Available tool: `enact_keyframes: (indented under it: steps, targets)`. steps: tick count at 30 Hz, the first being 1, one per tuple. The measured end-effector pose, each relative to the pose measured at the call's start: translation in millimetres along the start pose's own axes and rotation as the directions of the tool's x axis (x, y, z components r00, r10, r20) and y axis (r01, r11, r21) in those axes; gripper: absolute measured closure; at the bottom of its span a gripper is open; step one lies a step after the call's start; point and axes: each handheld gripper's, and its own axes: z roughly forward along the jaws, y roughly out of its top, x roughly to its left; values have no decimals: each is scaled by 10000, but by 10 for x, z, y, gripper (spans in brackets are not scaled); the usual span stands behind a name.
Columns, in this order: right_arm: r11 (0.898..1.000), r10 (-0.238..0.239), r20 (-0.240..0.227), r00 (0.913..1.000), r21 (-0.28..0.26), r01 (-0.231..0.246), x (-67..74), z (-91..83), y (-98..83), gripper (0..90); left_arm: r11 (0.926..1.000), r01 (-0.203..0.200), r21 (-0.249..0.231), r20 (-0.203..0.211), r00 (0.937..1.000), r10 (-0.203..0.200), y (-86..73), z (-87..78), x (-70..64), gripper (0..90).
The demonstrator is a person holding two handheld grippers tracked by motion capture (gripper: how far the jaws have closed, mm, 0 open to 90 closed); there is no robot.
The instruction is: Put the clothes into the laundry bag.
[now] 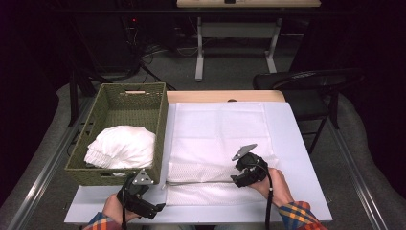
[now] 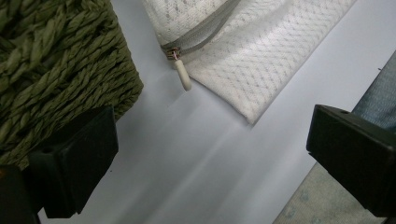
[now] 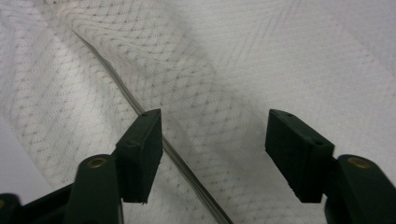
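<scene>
Right gripper (image 3: 212, 156), jaws half-wide, straddles white honeycomb-mesh zippered laundry bag (image 3: 243, 60); left gripper (image 2: 210, 158) gapes wide beside it.

I am counting one white mesh bag (image 1: 218, 143) lying on the worktop (image 1: 297, 158), carrying one zipper pull (image 2: 183, 77); one green woven basket (image 1: 160, 120), holding one white cloth bundle (image 1: 122, 146); one chair (image 1: 306, 84) standing behind.

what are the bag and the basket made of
The bag looks like white synthetic mesh, matte: fine holes show through the weave, and a grey zipper runs along it. The basket looks like woven olive-green twisted fibre, perhaps paper cord or seagrass, judging by its ropey plaited strands.
</scene>
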Motion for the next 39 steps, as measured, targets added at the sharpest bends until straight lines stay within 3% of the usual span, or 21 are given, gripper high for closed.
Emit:
enact_keyframes:
  steps: [11,13,16,20,22,24,31,39]
  targets:
    - [9923,-267,-722,9970,1188,352,61,304,74,469,9997,-243,41,137,9996,242,24,38,-21,23]
    - [9916,-292,-853,9959,1234,397,79,325,62,494,9997,-253,49,149,9996,253,22,35,-12,24]
    - [9922,-247,-984,9948,1192,364,78,313,64,458,9997,-252,44,142,9996,251,22,35,-11,24]
    - [9913,-286,-922,9953,1253,401,92,337,79,457,9997,-256,67,168,9995,255,28,50,-12,24]
    - [9910,-308,-877,9957,1268,418,87,341,89,500,9997,-243,73,162,9996,242,33,59,-9,24]
    - [9926,-242,-903,9956,1165,347,84,342,92,624,9996,-249,103,118,9996,247,40,64,-4,25]
    - [9935,-282,-1097,9936,1062,400,91,333,83,856,9995,-263,147,207,9994,260,63,83,1,26]
    - [9967,-266,-792,9965,743,326,69,255,100,871,9995,-304,119,226,9993,302,67,85,6,27]
